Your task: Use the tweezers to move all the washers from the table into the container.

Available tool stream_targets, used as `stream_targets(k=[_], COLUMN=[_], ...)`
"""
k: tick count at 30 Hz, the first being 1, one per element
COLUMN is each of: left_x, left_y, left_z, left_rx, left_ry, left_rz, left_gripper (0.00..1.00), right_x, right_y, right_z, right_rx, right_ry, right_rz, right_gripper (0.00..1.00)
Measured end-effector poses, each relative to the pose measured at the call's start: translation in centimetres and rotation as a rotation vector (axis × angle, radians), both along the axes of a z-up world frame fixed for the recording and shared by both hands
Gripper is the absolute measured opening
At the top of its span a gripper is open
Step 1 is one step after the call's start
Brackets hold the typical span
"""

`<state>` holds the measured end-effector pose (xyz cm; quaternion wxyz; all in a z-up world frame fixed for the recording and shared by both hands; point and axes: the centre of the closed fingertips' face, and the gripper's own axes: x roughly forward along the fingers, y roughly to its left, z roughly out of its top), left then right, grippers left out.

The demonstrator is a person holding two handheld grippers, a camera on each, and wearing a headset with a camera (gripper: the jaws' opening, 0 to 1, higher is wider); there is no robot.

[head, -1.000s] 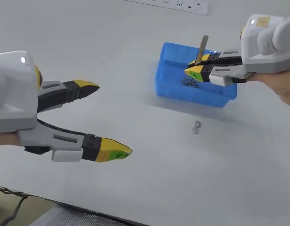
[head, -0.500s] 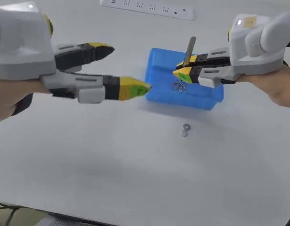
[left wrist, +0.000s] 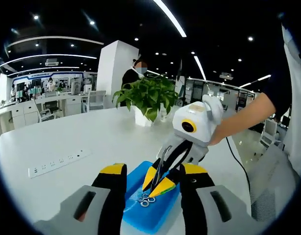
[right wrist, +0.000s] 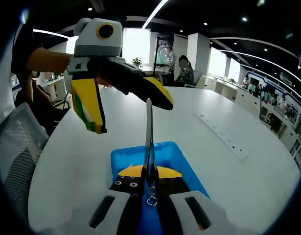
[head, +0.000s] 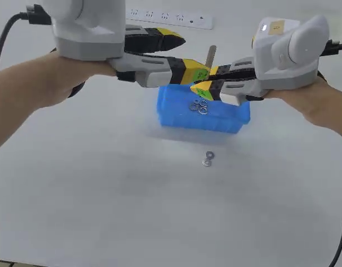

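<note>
While my right gripper (head: 207, 82) clamps the tweezers (head: 211, 55) above the blue container (head: 176, 114) at upper center, my left gripper (head: 190, 57) hangs wide open and empty beside it. A cluster of washers (head: 198, 105) lies inside the container, and 2 loose washers (head: 208, 158) sit on the table (head: 104, 194) just below it.

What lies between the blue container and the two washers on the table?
Nothing: in the head view, bare table separates the container from the washers.

Left tongs (head: 191, 56) just beside right tongs (head: 204, 88) over container (head: 199, 120); table (head: 98, 189) open.
</note>
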<state>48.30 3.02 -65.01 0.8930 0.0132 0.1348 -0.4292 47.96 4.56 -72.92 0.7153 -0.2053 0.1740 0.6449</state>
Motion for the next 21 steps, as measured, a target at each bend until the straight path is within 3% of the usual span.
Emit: stream_targets(k=[5, 10, 13, 15, 19, 21], left_x=[-0.2, -0.1, -0.2, -0.2, -0.6, -0.3], left_y=[-2.0, -3.1, -3.6, -3.9, -4.1, -3.9], left_z=[-0.5, -0.9, -1.1, -1.5, -1.4, -1.5], left_rx=[0.009, 0.013, 0.014, 0.041, 0.041, 0.042], left_ry=[0.021, 0.029, 0.024, 0.016, 0.025, 0.03], left_rz=[-0.094, -0.133, -0.156, -0.175, -0.209, -0.214], left_gripper=[0.41, 0.4, 0.28, 0.18, 0.11, 0.11], right_x=[-0.2, -0.5, -0.8, -0.8, -0.8, -0.7], right_y=[-0.2, -0.3, -0.3, -0.3, -0.4, -0.4], right_z=[0.1, 0.1, 0.0, -0.1, -0.3, -0.3], right_rx=[0.003, 0.001, -0.004, -0.01, -0.011, -0.011], right_ry=[0.004, 0.005, 0.005, 0.007, 0.011, 0.011], right_rz=[0.005, 0.022, 0.034, 0.04, 0.042, 0.044], right_gripper=[0.08, 0.07, 0.07, 0.07, 0.07, 0.07])
